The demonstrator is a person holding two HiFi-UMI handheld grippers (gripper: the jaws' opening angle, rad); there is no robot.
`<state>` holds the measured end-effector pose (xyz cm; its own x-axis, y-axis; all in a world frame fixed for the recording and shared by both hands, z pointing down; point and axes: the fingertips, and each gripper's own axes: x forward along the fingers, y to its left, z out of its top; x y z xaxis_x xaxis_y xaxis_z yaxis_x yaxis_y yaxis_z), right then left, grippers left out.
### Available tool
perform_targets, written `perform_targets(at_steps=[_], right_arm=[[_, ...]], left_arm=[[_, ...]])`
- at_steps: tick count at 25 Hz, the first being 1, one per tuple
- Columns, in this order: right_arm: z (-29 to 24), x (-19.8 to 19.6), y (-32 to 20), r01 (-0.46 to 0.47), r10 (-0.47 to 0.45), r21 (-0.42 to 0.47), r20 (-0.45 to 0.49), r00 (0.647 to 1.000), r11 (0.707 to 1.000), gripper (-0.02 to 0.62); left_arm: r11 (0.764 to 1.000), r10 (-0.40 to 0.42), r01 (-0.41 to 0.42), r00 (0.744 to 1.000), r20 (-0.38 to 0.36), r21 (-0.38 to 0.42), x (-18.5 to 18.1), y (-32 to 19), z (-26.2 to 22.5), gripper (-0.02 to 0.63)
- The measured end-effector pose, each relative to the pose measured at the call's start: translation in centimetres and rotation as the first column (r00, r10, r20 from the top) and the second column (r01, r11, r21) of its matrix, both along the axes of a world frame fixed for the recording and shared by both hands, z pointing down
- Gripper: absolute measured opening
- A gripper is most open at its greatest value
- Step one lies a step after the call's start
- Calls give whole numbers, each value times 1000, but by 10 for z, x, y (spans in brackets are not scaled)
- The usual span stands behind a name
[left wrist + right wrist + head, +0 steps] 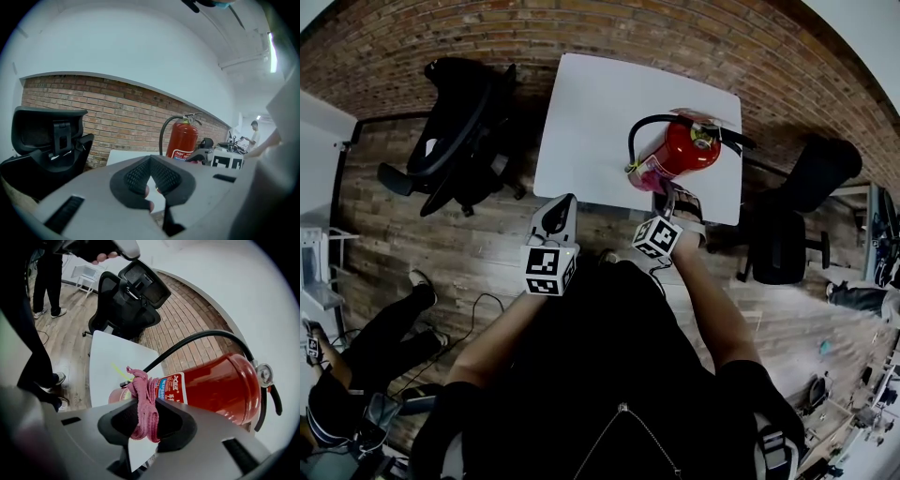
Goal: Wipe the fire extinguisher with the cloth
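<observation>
A red fire extinguisher (680, 150) with a black hose stands on the white table (591, 112) near its front right corner. It also shows in the left gripper view (183, 140) and fills the right gripper view (211, 385). My right gripper (673, 199) is shut on a bunched pink cloth (143, 408), and the cloth's top rests against the extinguisher's lower body beside the label. My left gripper (561, 208) hovers at the table's front edge, left of the extinguisher. Its jaws (150, 161) meet at the tips with nothing between them.
A black office chair (464, 131) stands left of the table, and another black chair (797, 216) stands to its right. A brick wall runs behind the table. A person (356, 375) sits on the wooden floor at the lower left.
</observation>
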<state>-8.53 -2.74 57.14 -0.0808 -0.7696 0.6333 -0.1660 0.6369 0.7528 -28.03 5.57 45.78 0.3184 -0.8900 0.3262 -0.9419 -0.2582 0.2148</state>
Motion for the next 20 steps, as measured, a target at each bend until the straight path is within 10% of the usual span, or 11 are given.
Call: perform_targets(at_steps=[20], right_arm=[[-79,-5,1,-58,66,145,-52,996,988,104]], left_arm=[[994,100,-100,995,-8,37,-26,-4,-2,31]])
